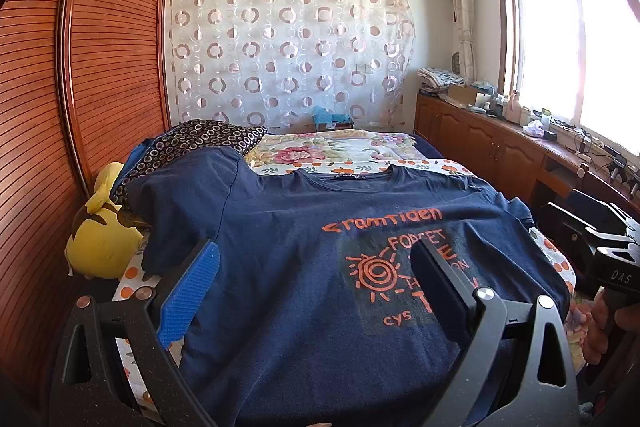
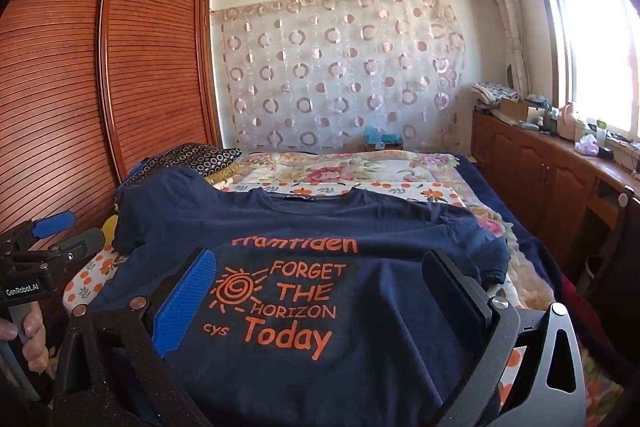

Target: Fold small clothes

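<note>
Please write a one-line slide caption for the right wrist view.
Open right claw hovers above a navy T-shirt with orange print, spread flat on a floral bed.

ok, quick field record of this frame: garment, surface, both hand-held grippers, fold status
garment: navy T-shirt with orange print, spread flat, print up, collar at the far end
surface: bed with floral cover
left hand-held gripper: open, above the shirt, nothing held
right hand-held gripper: open, above the shirt, nothing held
fold status: not started
beside bed: yellow plush toy, left edge
</note>
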Action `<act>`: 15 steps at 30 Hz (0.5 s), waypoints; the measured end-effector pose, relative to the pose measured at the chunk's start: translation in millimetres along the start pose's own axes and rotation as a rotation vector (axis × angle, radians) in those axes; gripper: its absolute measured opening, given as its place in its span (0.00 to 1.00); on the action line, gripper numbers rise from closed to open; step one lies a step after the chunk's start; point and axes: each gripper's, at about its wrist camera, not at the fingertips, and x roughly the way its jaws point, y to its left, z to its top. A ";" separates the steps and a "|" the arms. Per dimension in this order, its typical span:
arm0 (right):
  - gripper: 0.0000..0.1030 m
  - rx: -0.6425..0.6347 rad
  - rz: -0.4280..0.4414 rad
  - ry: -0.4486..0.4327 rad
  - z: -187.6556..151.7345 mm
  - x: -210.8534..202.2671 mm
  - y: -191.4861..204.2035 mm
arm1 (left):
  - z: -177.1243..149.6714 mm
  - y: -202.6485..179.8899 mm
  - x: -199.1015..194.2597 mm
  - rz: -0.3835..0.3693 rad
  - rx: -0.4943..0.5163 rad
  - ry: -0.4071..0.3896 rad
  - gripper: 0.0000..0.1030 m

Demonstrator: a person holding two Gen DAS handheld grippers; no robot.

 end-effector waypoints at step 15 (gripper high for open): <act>1.00 0.001 0.001 -0.002 0.4 0.0 -0.2 | -0.3 -0.1 0.1 0.002 0.001 -0.002 0.94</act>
